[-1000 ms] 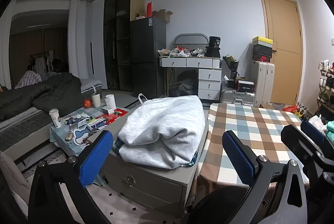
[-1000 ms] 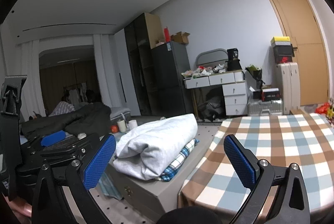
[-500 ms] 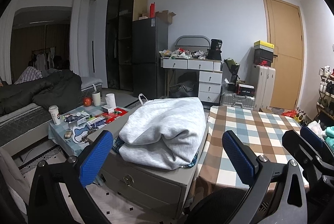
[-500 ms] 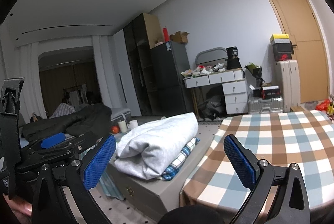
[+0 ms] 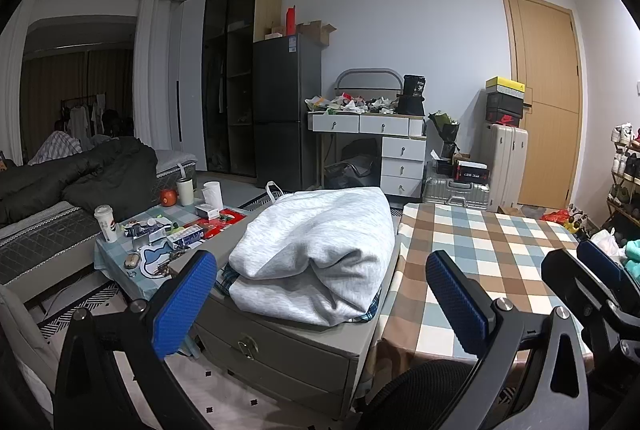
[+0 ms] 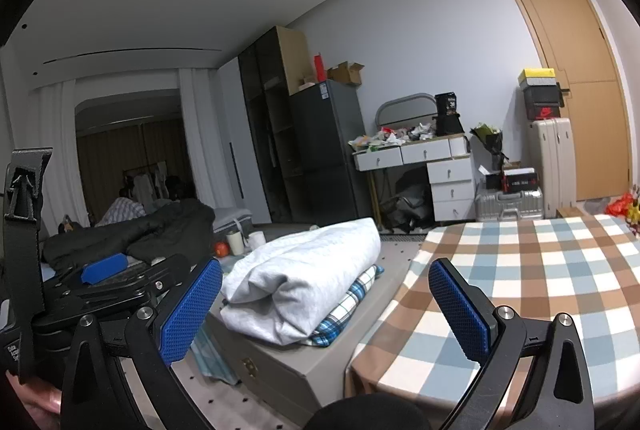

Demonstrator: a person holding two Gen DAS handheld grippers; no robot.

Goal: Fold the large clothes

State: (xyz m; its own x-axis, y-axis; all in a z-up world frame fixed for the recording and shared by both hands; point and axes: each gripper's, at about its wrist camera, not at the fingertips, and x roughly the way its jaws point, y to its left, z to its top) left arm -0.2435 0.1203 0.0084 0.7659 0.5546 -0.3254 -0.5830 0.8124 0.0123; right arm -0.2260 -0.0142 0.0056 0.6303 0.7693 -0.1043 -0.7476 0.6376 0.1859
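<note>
A cluttered room has a checked table (image 5: 492, 250) at 3 o'clock, its top bare. Just beside it, at 12 o'clock, a grey garment (image 5: 316, 250) lies folded on a plaid garment (image 6: 348, 306) upon a grey drawer chest (image 5: 288, 346). The left claw (image 5: 320, 294) and right claw (image 6: 326, 306) hang wide apart, gripping nothing. I judge one fold is finished; next, another garment must be fetched onto the table.

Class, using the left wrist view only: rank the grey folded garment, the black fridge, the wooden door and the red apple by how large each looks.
1. Wooden door and grey folded garment: alike; the garment's nearness inflates it.
3. Black fridge.
4. Red apple, clearly smallest.
</note>
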